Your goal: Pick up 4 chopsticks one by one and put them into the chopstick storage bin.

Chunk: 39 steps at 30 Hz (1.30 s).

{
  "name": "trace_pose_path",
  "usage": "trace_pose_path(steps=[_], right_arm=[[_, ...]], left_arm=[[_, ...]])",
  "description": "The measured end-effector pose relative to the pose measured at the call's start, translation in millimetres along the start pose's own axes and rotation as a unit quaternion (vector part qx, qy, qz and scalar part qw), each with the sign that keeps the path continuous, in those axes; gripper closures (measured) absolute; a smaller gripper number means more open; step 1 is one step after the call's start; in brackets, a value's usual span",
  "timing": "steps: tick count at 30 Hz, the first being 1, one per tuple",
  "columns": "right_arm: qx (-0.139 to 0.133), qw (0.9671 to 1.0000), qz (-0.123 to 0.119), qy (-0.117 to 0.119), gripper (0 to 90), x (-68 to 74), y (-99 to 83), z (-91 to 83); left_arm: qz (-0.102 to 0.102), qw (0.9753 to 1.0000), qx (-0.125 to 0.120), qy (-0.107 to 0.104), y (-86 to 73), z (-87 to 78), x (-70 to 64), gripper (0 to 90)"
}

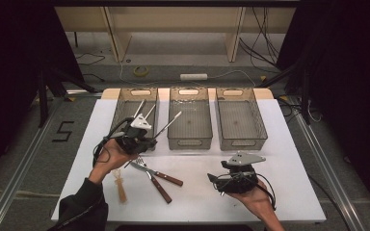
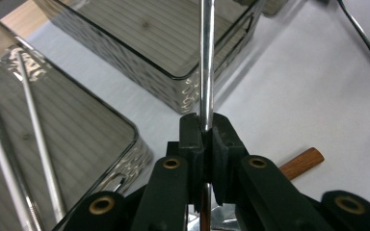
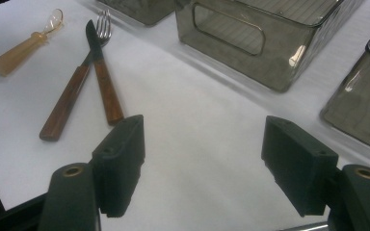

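Now the left gripper (image 2: 206,139) has its jaws pinching a slim metal utensil (image 2: 206,62) by the shaft, lifted between the left bin (image 1: 134,115) and middle bin (image 1: 189,120), likely for sorting. Right gripper (image 3: 202,168) waits, jaws spread, above the bench (image 1: 270,159).

Metal utensil (image 2: 206,62), top end cut off by the upper edge; type unclear.

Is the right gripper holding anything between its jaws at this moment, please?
No, the right gripper has its jaws wide apart with only the bare white table showing between them.
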State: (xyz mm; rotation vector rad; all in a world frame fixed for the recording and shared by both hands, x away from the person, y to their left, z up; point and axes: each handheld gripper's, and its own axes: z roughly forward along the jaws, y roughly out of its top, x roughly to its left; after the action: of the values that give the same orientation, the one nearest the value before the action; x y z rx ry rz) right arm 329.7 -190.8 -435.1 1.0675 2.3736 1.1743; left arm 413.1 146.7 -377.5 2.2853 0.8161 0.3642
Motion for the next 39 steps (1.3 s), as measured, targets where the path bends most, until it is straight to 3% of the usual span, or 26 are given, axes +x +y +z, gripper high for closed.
trace_pose_path(steps=[8,13,19,26,32,39], right_arm=[[0.002,1.0,0.002,0.001,32.6,0.9,-0.5,1.0],[0.002,1.0,0.0,0.002,32.4,2.1,-0.5,1.1],[-0.003,0.9999,0.006,0.007,32.2,2.4,-1.7,0.1],[-0.003,1.0,0.003,0.009,32.2,5.2,-3.1,-0.4],[0.0,0.9999,0.001,0.011,32.2,6.0,-4.3,0.6],[0.0,0.9999,0.003,0.012,32.2,5.8,-4.9,0.3]], left_arm=[[-0.04,0.9988,-0.023,0.019,-4.6,-15.3,18.3,84.4],[-0.043,0.9984,-0.022,0.03,-3.6,-14.6,21.8,84.4],[-0.065,0.9967,-0.029,0.039,-3.5,-13.3,32.3,84.4],[-0.092,0.9936,-0.031,0.058,10.0,-8.5,52.4,84.4],[-0.112,0.9895,-0.048,0.078,24.9,-12.6,73.1,84.4],[-0.136,0.9849,-0.062,0.086,32.9,-6.5,93.9,84.4]])
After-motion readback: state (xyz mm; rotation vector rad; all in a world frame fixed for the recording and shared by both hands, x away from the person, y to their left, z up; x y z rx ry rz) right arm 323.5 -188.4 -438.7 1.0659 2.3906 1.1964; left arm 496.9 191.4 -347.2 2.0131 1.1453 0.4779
